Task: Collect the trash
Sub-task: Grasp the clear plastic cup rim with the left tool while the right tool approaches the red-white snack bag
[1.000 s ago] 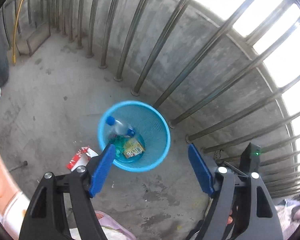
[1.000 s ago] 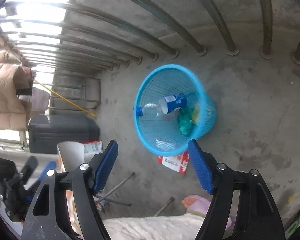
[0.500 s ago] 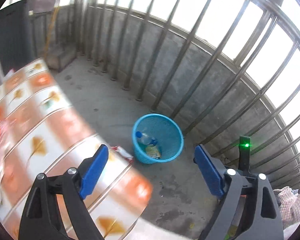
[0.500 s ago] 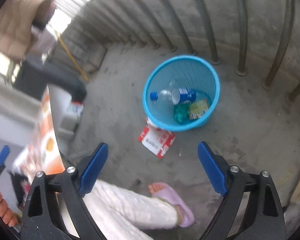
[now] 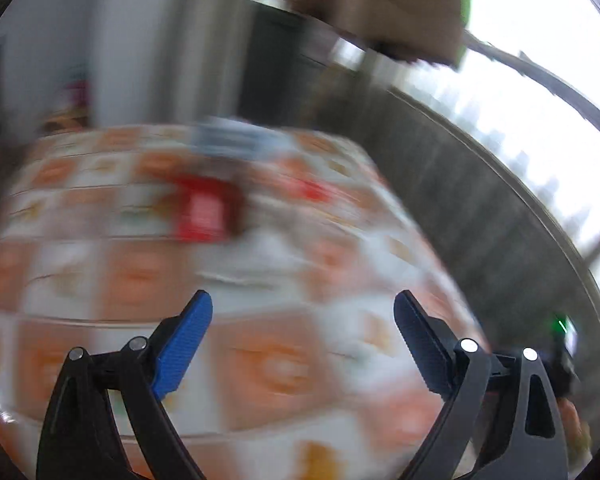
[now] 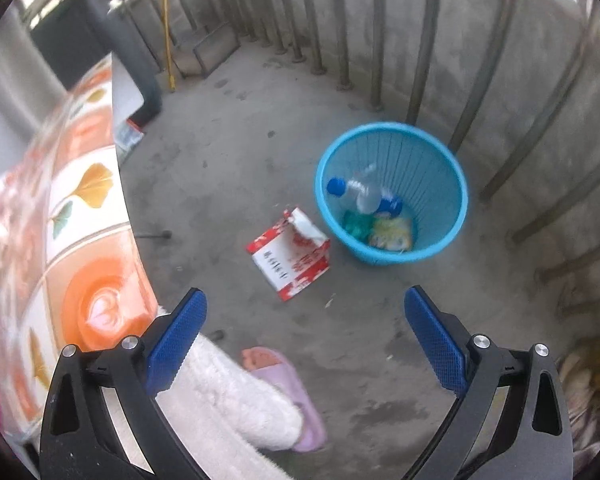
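Place: Concrete balcony floor (image 6: 228, 152) with metal railing bars (image 6: 424, 40) all around, and a bench (image 6: 80, 216) under a cloth with orange and white squares.
Bin: a blue basket (image 6: 452, 168) stands on the floor near the bars. It holds a clear bottle (image 6: 364, 194) with a blue cap, plus a green wrapper and a yellow one.
Trash on the floor: a torn red and white box (image 6: 290, 258) lies flat just beside the basket, on the side toward the bench.
Right gripper (image 6: 304, 338): I hold it wide apart with nothing in it. The box lies straight ahead and below, between my two blue pads. Its long side runs slanted across my view.
Left gripper (image 5: 302, 340): spread wide too, holding nothing. It points over the bench top (image 5: 260, 288). The view is very blurry.
Trash on the bench: a red thing (image 5: 204, 216) lies ahead and a bit left of the left gripper, but I cannot tell what it is.
Nearer hand: I think the right one is better for the box, and the left one for the red thing.
My foot: a purple slipper (image 6: 296, 396) is on the floor, near the box.
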Motion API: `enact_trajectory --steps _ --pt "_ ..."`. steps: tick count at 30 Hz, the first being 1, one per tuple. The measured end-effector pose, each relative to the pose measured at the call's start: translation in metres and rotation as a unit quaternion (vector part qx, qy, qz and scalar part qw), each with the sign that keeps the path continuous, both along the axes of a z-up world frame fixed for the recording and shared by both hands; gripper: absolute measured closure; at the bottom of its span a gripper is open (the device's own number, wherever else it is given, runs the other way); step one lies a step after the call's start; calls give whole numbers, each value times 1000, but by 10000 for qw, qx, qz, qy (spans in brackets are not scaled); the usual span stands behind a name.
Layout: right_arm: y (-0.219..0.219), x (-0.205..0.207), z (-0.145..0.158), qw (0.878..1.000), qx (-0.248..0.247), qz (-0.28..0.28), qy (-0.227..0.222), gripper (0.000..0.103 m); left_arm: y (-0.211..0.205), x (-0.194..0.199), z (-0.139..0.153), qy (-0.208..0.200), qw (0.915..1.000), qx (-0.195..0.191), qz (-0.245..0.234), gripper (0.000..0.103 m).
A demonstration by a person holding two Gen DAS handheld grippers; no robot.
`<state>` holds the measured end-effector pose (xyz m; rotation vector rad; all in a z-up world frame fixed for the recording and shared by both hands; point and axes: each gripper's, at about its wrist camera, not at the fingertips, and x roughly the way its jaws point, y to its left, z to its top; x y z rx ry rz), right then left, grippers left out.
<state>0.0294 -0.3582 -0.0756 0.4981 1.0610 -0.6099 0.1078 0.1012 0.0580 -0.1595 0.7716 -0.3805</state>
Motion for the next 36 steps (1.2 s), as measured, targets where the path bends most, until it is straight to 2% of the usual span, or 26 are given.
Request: enact_trajectory --steps 3,6,8,11,15,18,20,25,28,32,34,36 --pt "3 10 0 9998 -126 99 101 8 51 17 -8 46 9966 -204 801 13" --pt "4 19 -3 9997 -115 134 195 8 80 33 -16 85 9928 -238 1172 16" --pt "4 22 -6 9996 -142 159 210 8 85 46 -24 139 9907 -98 1350 26" --pt "6 21 -8 9998 -74 151 112 8 88 65 -36 300 9890 -67 1444 38" --pt "-5 12 -14 9996 259 5 -64 8 91 85 -52 552 9860 -52 1571 53" --pt "-15 6 -22 9978 616 -185 -172 8 92 93 -58 652 9860 -168 1528 65" --pt "-23 4 -31 9945 959 -292 -290 8 89 93 -57 648 9871 -87 1464 78" --pt "-28 11 -57 9854 1594 -274 -533 9 84 102 -54 750 9866 163 1437 96" --pt "-38 13 -81 9756 2051 -414 -668 16 83 106 -52 797 9852 191 1504 97" --pt "-49 16 -123 9603 2655 -600 -613 26 81 111 -50 918 9827 245 1590 98" --pt "-50 18 -139 9605 2681 -588 -462 30 77 112 -48 945 9818 323 1617 98" --pt "-44 27 -156 9684 2458 -403 -103 33 73 112 -47 957 9808 442 1642 98"
